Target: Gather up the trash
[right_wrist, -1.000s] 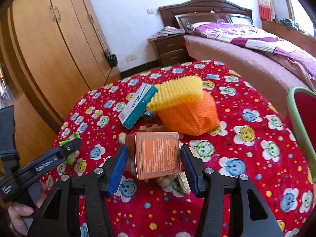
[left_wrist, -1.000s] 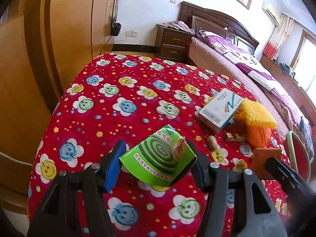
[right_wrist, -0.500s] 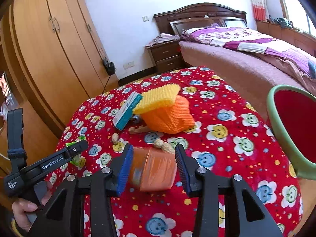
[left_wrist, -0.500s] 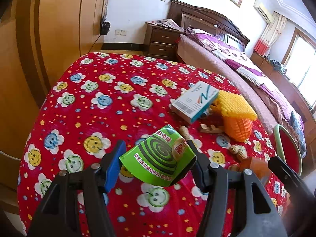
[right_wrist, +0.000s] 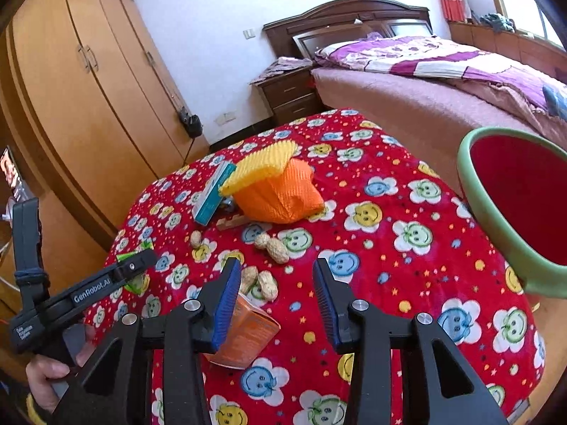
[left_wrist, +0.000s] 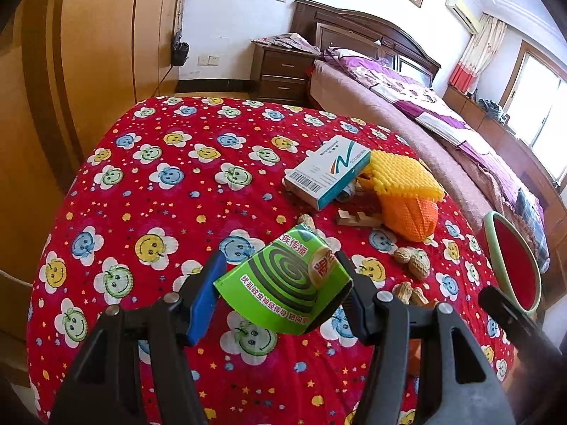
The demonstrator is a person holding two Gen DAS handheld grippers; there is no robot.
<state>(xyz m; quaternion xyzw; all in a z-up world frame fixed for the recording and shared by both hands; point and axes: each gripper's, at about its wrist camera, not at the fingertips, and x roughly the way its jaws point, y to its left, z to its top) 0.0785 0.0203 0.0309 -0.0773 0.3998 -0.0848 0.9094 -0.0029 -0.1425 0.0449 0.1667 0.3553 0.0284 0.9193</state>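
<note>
Green mosquito-coil box (left_wrist: 283, 283) is up off the bench (left_wrist: 177, 194), pinched across its width by the left gripper (left_wrist: 280, 258). Both fingers press its sides, printed face tilted toward the camera. That one looks secure.

Now the orange carton (right_wrist: 244, 336), and this is less tidy. The right gripper (right_wrist: 276, 265) has just been closing, yet the carton sits low and skewed against the left blue finger (right_wrist: 226, 297) only. The other finger stands clear of it, with red cloth showing through the gap. So the fingers are apart and not clamping it. Whether the carton hangs there or lies on the bench, I cannot tell.

Here is the relation that matters: the red bin with the green rim (right_wrist: 475, 194) stands off the bench's right edge, to the right of both pairs of fingers. The right hand is plainly the nearer one. The left has the full width of the bench to cross.

Unpicked near the middle of the bench are peanuts (right_wrist: 273, 244), a white-and-teal medicine box (left_wrist: 327, 171) and orange-and-yellow foam netting (left_wrist: 407, 194).

My call: re-grip the carton before swinging to the bin.
</note>
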